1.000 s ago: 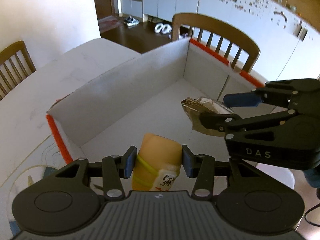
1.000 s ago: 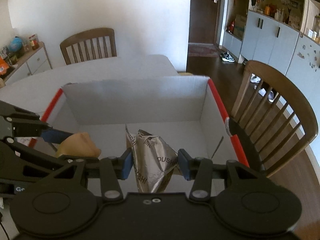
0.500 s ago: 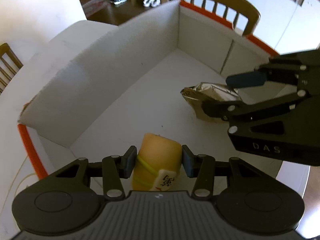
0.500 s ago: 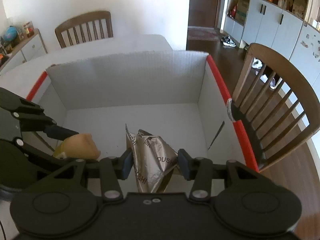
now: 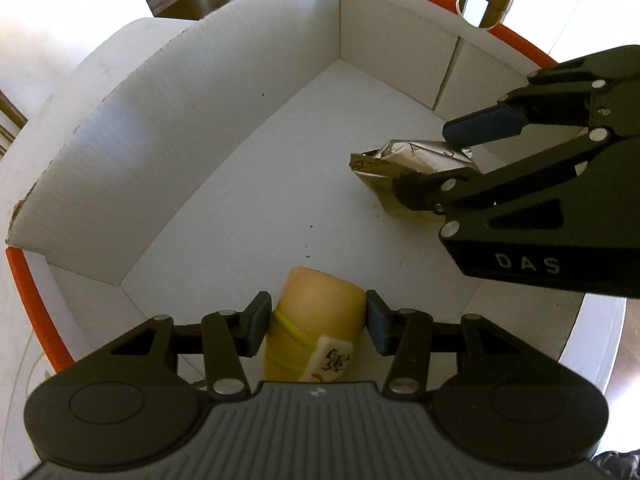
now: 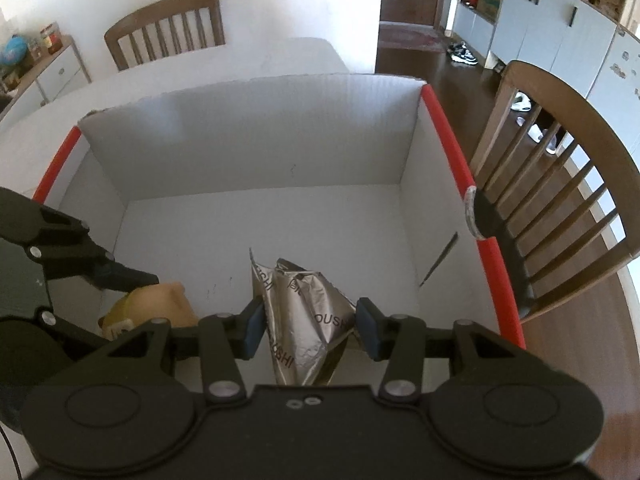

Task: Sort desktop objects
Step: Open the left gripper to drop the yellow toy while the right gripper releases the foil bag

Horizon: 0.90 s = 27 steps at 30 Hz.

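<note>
Your left hand-held gripper points steeply down into the white cardboard box and has the tan cylindrical toy between its blue pads. Its jaws are opening at this moment: the left pad sits against the toy's side by the yellow band, while a thin gap seems to show at the right pad, so you no longer clamp it firmly. The toy is tilted, its rounded end towards the box floor, and a small white tile with a black character lies on its near face. Whether the toy's far end touches the floor you cannot tell from here.

Your right hand-held gripper is also inside the box, to the right of the left one, and is clenched on the silver foil packet, which is crumpled, with both pads pressed against its sides. In the left wrist view the packet hangs between the right gripper's fingers over the right part of the box floor, well apart from the toy.

The box has orange-red edging along its left and right rims and stands on the white worktop. One wooden chair stands just beside the box on the right, another chair at the far side of the worktop.
</note>
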Each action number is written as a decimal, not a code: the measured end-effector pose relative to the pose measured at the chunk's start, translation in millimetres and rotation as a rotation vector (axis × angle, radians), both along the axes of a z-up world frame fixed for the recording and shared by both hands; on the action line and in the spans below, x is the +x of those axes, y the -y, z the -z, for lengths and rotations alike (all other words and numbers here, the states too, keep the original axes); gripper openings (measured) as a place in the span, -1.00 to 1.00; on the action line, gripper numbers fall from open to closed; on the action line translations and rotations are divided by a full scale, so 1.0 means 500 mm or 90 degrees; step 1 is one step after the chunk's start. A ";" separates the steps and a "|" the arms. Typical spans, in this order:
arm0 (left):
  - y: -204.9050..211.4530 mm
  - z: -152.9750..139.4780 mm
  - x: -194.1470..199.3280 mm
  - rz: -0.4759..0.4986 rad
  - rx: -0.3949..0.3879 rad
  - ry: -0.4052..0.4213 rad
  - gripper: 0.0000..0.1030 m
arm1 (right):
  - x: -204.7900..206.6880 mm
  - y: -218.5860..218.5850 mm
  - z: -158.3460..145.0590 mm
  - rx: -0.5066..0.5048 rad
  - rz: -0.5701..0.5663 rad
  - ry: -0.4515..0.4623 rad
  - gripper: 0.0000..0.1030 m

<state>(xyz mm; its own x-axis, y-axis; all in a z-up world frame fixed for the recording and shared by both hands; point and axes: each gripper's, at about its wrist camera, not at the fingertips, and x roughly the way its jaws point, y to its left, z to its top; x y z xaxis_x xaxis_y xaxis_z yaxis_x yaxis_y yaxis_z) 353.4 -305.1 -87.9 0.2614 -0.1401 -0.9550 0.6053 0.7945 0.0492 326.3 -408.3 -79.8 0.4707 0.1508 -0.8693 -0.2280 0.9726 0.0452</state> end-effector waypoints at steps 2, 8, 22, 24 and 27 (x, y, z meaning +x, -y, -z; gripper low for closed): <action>-0.004 0.000 -0.001 0.001 0.003 -0.005 0.01 | 0.001 -0.003 0.001 -0.004 -0.003 -0.004 -0.05; -0.021 -0.019 -0.002 -0.009 -0.013 -0.004 0.47 | 0.011 -0.016 0.001 -0.014 -0.016 -0.017 0.01; -0.058 -0.101 -0.029 -0.052 -0.073 0.043 0.71 | 0.004 0.002 -0.052 0.034 -0.008 0.014 0.35; -0.067 -0.115 -0.040 -0.054 -0.084 0.048 0.74 | -0.004 0.003 -0.065 0.043 -0.006 0.022 0.38; -0.067 -0.118 -0.050 -0.061 -0.097 0.059 0.74 | -0.016 0.002 -0.084 0.056 -0.010 0.032 0.40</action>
